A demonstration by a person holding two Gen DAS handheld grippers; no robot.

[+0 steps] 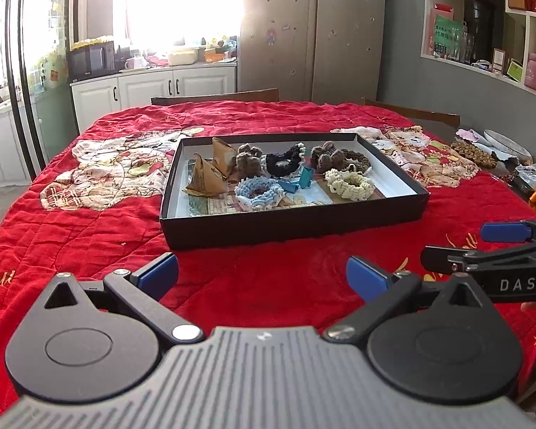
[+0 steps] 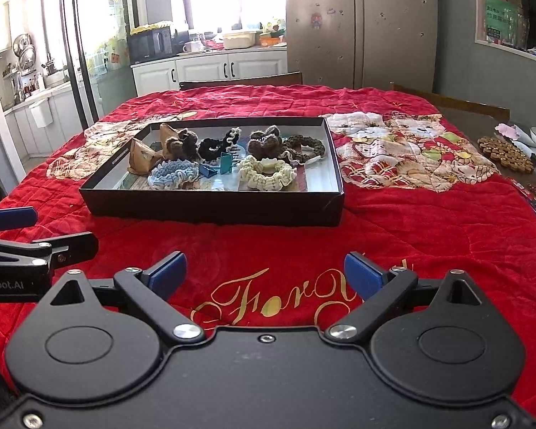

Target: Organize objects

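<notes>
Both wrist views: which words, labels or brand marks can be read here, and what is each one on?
"DAS": white letters on the right gripper body, cut off by the frame edge.
"Robot.AI": white letters on the left gripper body, its start cut off.
"For": gold script on the red quilt; the rest is hidden behind the gripper finger.
Green poster on the shelf: print too small to read.

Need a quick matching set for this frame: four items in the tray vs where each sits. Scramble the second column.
Items:
1. blue scrunchie
2. cream scrunchie
3. paper pyramids
4. black scrunchie

Places in the black tray:
A. left end
B. front right
C. back middle
D. front middle

Pairs: 1-D, 2-B, 3-A, 4-C
</notes>
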